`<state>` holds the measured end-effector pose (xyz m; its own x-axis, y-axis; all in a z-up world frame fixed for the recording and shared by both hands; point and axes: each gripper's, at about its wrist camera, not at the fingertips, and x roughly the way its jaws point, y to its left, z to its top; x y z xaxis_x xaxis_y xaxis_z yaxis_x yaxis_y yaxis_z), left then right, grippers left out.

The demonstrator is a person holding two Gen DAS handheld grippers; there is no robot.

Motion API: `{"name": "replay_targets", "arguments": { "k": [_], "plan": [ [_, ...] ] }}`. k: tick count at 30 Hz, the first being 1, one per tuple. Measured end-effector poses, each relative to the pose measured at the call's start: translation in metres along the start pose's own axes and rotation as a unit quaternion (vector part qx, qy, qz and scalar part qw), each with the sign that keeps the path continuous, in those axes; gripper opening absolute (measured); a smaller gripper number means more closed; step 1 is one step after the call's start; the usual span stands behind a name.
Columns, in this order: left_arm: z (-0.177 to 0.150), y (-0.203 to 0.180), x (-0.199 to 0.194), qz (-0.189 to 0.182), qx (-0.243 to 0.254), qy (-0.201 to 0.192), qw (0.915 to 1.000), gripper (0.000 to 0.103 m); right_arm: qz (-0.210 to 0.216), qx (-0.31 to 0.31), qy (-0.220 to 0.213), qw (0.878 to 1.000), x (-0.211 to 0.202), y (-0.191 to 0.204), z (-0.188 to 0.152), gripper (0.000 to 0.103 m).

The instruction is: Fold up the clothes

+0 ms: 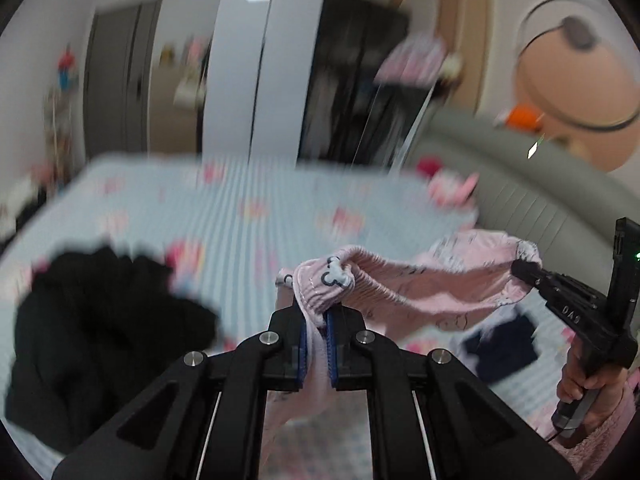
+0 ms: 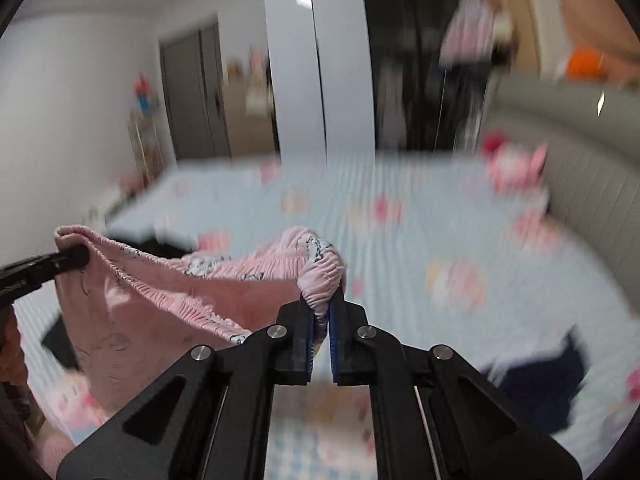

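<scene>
Pink printed trousers (image 1: 420, 284) with a gathered elastic waistband hang in the air above the bed, stretched between both grippers. My left gripper (image 1: 318, 316) is shut on one end of the waistband. The right gripper (image 1: 520, 268), held by a hand (image 1: 580, 380), grips the other end at the right of the left wrist view. In the right wrist view my right gripper (image 2: 320, 312) is shut on the bunched waistband (image 2: 320, 276), and the left gripper (image 2: 76, 258) holds the far end of the trousers (image 2: 152, 312) at the left. The legs droop below.
The bed (image 1: 256, 216) has a light blue striped sheet with pink prints. A black garment pile (image 1: 96, 328) lies at its left, a dark navy garment (image 1: 500, 348) at its right. A grey padded headboard (image 2: 576, 184) and a pink plush toy (image 2: 516, 168) sit at the right.
</scene>
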<state>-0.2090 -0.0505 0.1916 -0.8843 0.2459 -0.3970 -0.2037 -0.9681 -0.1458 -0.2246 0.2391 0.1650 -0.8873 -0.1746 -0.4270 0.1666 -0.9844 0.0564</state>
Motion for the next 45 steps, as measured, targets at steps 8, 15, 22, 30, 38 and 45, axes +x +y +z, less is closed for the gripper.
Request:
{"name": "replay_targets", "arguments": {
  "k": [8,15,22,30,38,45],
  "plan": [
    [-0.105,-0.006,-0.002,-0.018,0.067,0.100,0.9925,0.011,0.006,0.025,0.050,0.998,-0.046,0.005,-0.092,0.006],
    [-0.258,0.024,0.051,0.017,0.010,0.302,0.9531,0.024,-0.001,0.079,0.241,0.967,-0.022,-0.002,-0.257,0.008],
    [-0.287,0.030,0.011,-0.008,-0.093,0.252,0.9633,0.045,-0.014,0.034,0.259,0.965,-0.022,0.004,-0.276,0.017],
    [-0.289,0.002,0.031,0.031,-0.005,0.261,0.9648,0.049,-0.035,-0.063,0.272,0.960,-0.013,0.022,-0.272,0.025],
    [-0.293,0.021,0.031,0.115,-0.028,0.282,0.9522,0.006,-0.081,-0.099,0.259,0.957,-0.012,0.022,-0.273,0.025],
    [-0.303,0.045,-0.003,0.048,-0.069,0.276,0.9574,0.007,-0.030,-0.029,0.284,0.958,-0.020,0.002,-0.278,0.026]
  ]
}}
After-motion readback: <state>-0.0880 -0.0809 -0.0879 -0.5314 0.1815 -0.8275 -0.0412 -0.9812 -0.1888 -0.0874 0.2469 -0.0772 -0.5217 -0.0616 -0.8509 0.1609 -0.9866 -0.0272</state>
